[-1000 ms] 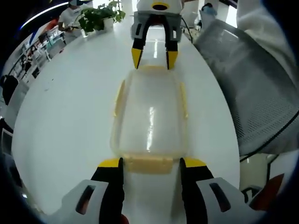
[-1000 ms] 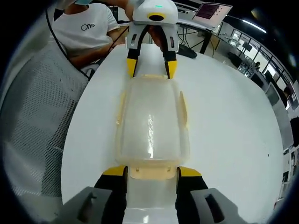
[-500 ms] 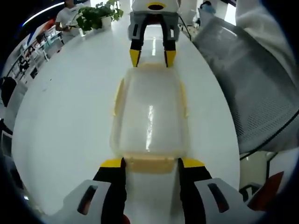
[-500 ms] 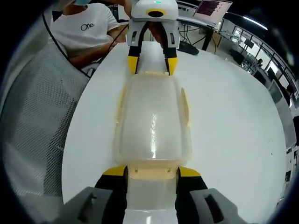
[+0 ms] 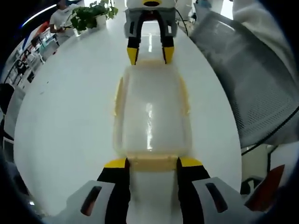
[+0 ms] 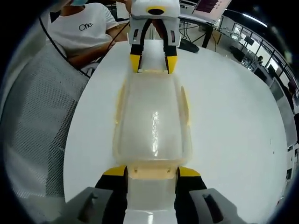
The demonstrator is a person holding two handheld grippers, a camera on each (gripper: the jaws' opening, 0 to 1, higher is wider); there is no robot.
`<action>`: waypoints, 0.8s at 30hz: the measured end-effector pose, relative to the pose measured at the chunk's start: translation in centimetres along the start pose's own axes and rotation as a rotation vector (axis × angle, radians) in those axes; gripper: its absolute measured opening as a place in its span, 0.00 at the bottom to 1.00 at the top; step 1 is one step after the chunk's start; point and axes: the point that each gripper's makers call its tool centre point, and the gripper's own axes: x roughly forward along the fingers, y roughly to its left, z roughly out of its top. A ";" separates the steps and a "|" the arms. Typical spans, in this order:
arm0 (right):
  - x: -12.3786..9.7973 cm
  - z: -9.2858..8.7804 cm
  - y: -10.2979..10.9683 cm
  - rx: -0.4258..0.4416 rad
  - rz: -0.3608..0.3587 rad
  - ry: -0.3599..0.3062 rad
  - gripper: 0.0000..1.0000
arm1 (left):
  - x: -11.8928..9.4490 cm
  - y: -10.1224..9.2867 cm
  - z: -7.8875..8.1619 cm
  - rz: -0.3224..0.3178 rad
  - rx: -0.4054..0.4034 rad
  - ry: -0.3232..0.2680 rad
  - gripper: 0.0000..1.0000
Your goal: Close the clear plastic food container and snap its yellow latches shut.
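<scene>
The food container (image 5: 152, 112) lies lengthwise on the white worktop (image 5: 65, 116), lid on, between two facing tongs. The left tongs (image 5: 152, 162) stand parted, jaws either side of the near end latch (image 5: 152, 163); the right tongs (image 6: 151, 171) likewise bracket the opposite end latch (image 6: 151, 172). Latching looks under way: next, each probably presses its flap down until it snaps.

The clear plastic food container (image 5: 152, 112) is seen lengthwise on the white surface (image 5: 65, 116), lid on. Its near yellow latch (image 5: 152, 163) is flanked by the left gripper (image 5: 152, 164), jaws apart; the far end is faced by the right gripper (image 5: 150, 55).
</scene>
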 end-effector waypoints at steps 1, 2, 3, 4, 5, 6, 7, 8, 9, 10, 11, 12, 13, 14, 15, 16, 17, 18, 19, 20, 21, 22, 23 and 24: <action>0.0 0.0 0.0 0.002 -0.001 0.005 0.38 | 0.0 0.0 0.0 0.002 0.000 0.002 0.38; 0.0 0.0 0.0 0.002 -0.001 0.006 0.38 | 0.0 0.0 -0.1 0.003 -0.002 0.005 0.38; 0.0 -0.1 0.0 0.003 -0.002 0.006 0.38 | 0.0 0.1 -0.1 0.003 -0.003 0.005 0.38; 0.0 -0.1 0.0 0.008 -0.002 0.008 0.38 | 0.0 0.1 -0.1 0.003 -0.006 0.005 0.38; 0.0 -0.1 0.0 0.008 -0.004 0.012 0.38 | 0.0 0.2 -0.2 0.002 -0.010 0.007 0.38; 0.0 -0.1 0.0 0.004 -0.004 0.015 0.37 | 0.0 0.1 -0.1 0.003 -0.010 0.011 0.37; 0.1 -0.1 0.0 0.003 -0.004 0.016 0.37 | 0.0 0.1 -0.1 0.004 -0.007 0.018 0.37; 0.0 -0.1 0.0 0.002 -0.003 0.012 0.37 | 0.0 0.0 -0.1 0.006 -0.007 0.022 0.37; 0.0 -0.1 0.0 0.000 -0.002 0.007 0.37 | 0.0 0.0 -0.2 0.007 -0.006 0.024 0.37; 0.0 -0.1 0.0 0.001 -0.001 0.001 0.37 | 0.0 0.0 -0.2 0.007 -0.007 0.024 0.37; 0.0 -0.1 0.0 -0.004 -0.001 -0.001 0.37 | -0.1 -0.1 -0.2 0.006 -0.008 0.023 0.37; 0.0 0.0 0.0 -0.004 -0.003 0.000 0.37 | -0.1 -0.3 -0.3 0.008 -0.003 0.026 0.37; 0.0 0.0 0.1 -0.017 -0.009 0.006 0.37 | -0.2 -0.5 -0.3 0.013 0.001 0.029 0.37; -0.1 0.0 0.2 -0.039 -0.013 0.016 0.37 | -0.4 -0.8 -0.1 0.009 -0.006 0.029 0.37; -0.1 0.1 0.4 -0.038 -0.007 0.018 0.37 | -0.6 -1.0 0.0 0.004 -0.018 0.025 0.37; -0.2 0.1 0.6 -0.038 -0.004 0.016 0.37 | -0.8 -1.3 0.0 0.006 -0.011 0.027 0.37; -0.4 0.2 0.7 -0.034 -0.003 0.007 0.37 | -1.0 -1.3 0.0 0.012 -0.006 0.027 0.37; -0.6 0.3 0.8 -0.035 -0.006 0.001 0.37 | -1.3 -1.3 0.1 0.015 -0.008 0.026 0.37; -0.8 0.5 0.8 -0.038 -0.011 -0.003 0.37 | -1.4 -1.3 0.1 0.015 -0.012 0.025 0.37; -1.2 0.7 0.9 -0.038 -0.011 -0.010 0.37 | -1.9 -1.4 0.2 0.019 -0.010 0.025 0.37; -1.6 1.1 1.1 -0.034 -0.007 -0.025 0.37 | -2.1 -1.5 0.2 0.021 -0.002 0.031 0.37; -1.9 1.2 1.2 -0.035 -0.008 -0.031 0.37 | -2.2 -1.6 0.3 0.019 -0.003 0.031 0.37; -2.3 1.3 1.3 -0.042 -0.009 -0.035 0.37 | -2.5 -1.8 0.4 0.018 -0.007 0.029 0.37; -2.6 1.3 1.4 -0.042 -0.008 -0.037 0.37 | -2.8 -2.0 0.7 0.020 -0.006 0.027 0.37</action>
